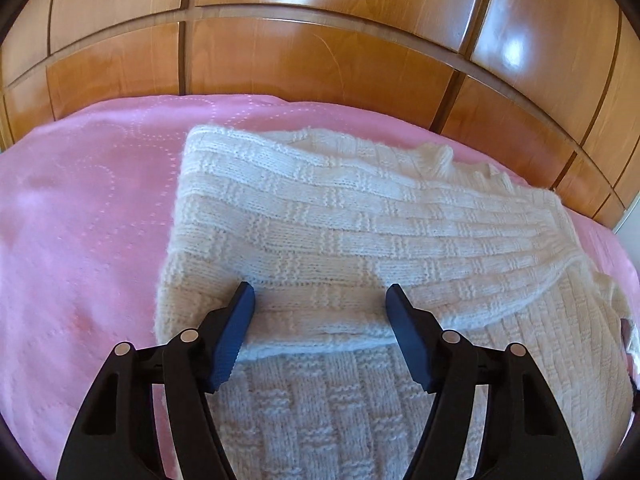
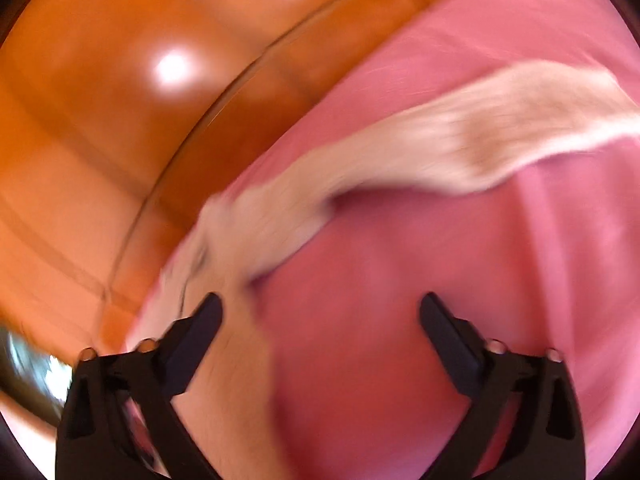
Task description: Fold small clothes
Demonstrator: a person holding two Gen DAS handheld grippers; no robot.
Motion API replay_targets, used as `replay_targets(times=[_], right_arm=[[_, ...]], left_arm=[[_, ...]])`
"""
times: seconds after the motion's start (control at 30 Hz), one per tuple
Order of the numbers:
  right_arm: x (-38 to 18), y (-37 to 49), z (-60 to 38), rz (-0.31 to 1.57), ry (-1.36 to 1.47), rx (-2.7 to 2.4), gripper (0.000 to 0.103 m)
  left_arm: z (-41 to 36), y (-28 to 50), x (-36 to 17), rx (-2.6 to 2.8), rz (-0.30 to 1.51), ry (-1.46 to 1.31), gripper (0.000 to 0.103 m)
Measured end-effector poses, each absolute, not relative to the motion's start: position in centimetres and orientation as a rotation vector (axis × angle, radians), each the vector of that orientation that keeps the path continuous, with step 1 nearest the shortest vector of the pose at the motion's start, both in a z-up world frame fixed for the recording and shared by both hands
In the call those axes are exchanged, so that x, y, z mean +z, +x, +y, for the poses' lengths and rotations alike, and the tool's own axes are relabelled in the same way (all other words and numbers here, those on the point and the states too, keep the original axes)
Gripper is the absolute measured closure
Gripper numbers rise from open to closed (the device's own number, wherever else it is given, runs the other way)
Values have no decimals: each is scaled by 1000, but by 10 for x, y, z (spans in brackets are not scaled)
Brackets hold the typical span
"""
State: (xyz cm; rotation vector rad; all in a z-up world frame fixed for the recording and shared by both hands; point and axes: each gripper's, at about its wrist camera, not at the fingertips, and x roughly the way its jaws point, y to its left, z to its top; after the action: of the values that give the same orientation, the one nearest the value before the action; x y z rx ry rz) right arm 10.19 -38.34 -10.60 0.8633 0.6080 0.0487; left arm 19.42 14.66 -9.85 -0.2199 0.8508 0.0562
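A wooden headboard [image 1: 320,64] backs the pink bedspread [image 1: 80,208], where the cream knitted sweater [image 1: 340,216] lies folded. The left gripper [image 1: 320,300], jaws apart, hovers over its folded edge; the right gripper [image 2: 320,308], jaws apart, holds nothing beside a blurred sleeve [image 2: 400,152]

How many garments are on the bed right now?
1: a cream knit sweater on the pink bedspread, partly folded, under the left gripper. Others may lie out of view.
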Motion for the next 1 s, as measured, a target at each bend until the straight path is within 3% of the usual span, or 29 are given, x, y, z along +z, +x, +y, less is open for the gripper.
replay_targets(times=[0.27, 0.33, 0.37, 0.4, 0.47, 0.73, 1.0], right_arm=[[-125, 117, -467, 487, 1167, -80, 28], [-127, 122, -479, 465, 1178, -137, 35], [-127, 126, -486, 469, 1170, -174, 49], [-128, 129, -490, 481, 1166, -192, 70], [-133, 138, -504, 515, 1190, -199, 96], [-56, 155, -553, 482, 963, -268, 97], [-7, 193, -499, 587, 752, -332, 97]], left_arm=[[143, 174, -98, 49, 866, -200, 35], [143, 167, -98, 49, 862, -208, 35], [143, 164, -98, 52, 856, -212, 34], [143, 163, -98, 52, 855, -215, 28], [142, 164, -99, 47, 860, -216, 24], [130, 171, -104, 48, 892, -156, 14], [131, 178, -106, 24, 889, -183, 11]])
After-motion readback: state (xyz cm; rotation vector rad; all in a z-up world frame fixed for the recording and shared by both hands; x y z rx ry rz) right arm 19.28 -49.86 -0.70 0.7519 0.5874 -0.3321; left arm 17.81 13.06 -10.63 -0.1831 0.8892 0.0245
